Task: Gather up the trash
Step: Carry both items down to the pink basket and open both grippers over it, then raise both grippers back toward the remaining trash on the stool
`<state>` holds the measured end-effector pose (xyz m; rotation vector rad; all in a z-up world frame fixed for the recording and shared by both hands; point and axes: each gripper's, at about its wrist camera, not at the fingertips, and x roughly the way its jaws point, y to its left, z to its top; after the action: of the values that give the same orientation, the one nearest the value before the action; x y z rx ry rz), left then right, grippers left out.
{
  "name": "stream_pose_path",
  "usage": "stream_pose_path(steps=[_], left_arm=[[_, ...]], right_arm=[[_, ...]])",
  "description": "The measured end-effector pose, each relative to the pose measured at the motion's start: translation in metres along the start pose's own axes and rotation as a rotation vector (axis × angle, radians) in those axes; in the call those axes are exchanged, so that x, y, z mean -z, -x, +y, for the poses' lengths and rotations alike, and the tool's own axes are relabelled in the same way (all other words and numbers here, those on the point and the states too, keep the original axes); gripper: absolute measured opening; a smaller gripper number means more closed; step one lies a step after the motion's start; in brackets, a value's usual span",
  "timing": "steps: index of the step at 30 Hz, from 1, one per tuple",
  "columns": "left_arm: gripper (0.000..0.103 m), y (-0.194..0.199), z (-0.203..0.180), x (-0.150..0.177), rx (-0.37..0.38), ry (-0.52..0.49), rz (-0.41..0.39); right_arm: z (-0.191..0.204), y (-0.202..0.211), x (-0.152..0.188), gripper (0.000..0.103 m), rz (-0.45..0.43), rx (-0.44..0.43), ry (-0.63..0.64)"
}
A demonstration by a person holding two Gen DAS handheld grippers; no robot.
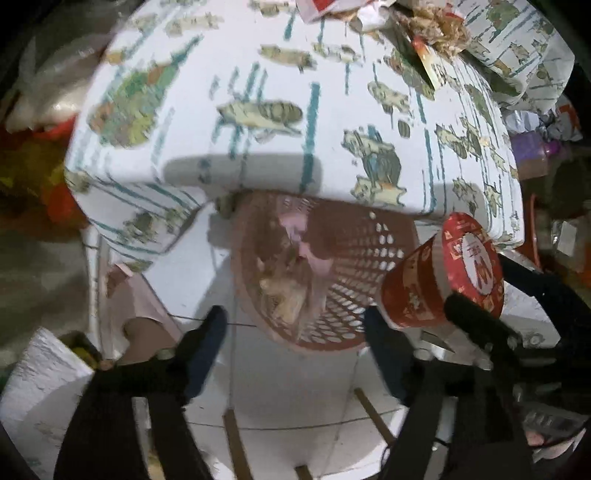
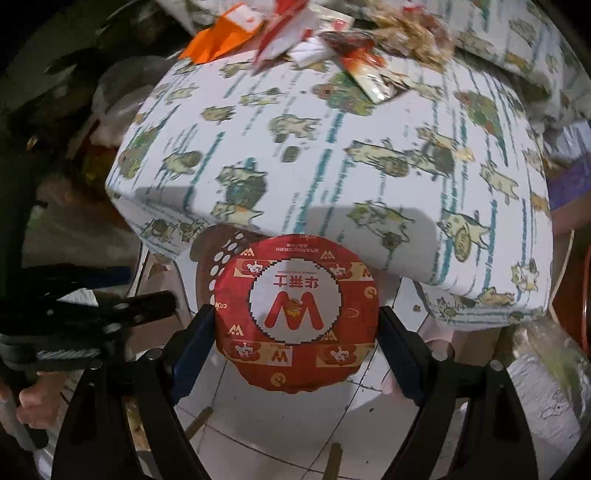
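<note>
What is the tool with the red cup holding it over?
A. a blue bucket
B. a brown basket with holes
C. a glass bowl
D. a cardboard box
B: the red paper cup, gripped between the fingers of the right tool, hangs just above a brown plastic basket with rows of holes, standing on the floor beside the cat-print tablecloth.

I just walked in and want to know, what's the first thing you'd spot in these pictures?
The big red paper cup with a W on its lid jumps out, clamped between the pads of the right hand-held gripper above the floor. Just below it sits a reddish-brown mesh basket with scraps inside, tucked under the edge of the cat-print tablecloth. Torn wrappers pile up at the table's far end.
</note>
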<state>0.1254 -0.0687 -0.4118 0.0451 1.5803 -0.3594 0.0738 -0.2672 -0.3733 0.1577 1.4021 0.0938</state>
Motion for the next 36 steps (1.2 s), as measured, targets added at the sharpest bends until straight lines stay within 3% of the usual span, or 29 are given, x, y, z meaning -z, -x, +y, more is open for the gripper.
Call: stream_pose_path(steps=[7,11,17,21,24,30,36], left_arm=[[0.085,0.039,0.012,-0.006,-0.096,0.029,-0.129],[0.085,0.061,0.019,-0.008,-0.11,0.045,-0.196],[0.085,0.094,0.014,-0.005,-0.222,0.006,-0.348],[0.085,0.113,0.021,-0.005,-0.194,0.048,-0.416],[0.085,0.129,0.028,-0.005,-0.172,0.097,-0.482],[0.085,0.156,0.042,0.0,-0.269,0.188,-0.63],[0.086,0.174,0.05,0.007,-0.209,0.208,-0.703]], right_arm=[[-0.011,0.01,-0.002,0.092,-0.009,-0.143,-0.068],[-0.004,0.024,-0.002,0.092,-0.08,-0.076,-0.036],[0.005,0.054,0.0,0.093,-0.217,-0.027,0.03],[0.013,0.071,0.001,0.094,-0.326,0.05,0.075],[0.012,0.08,-0.003,0.094,-0.363,0.044,0.068],[0.015,0.094,-0.011,0.094,-0.406,0.036,0.027],[0.022,0.113,-0.015,0.094,-0.49,0.016,0.017]])
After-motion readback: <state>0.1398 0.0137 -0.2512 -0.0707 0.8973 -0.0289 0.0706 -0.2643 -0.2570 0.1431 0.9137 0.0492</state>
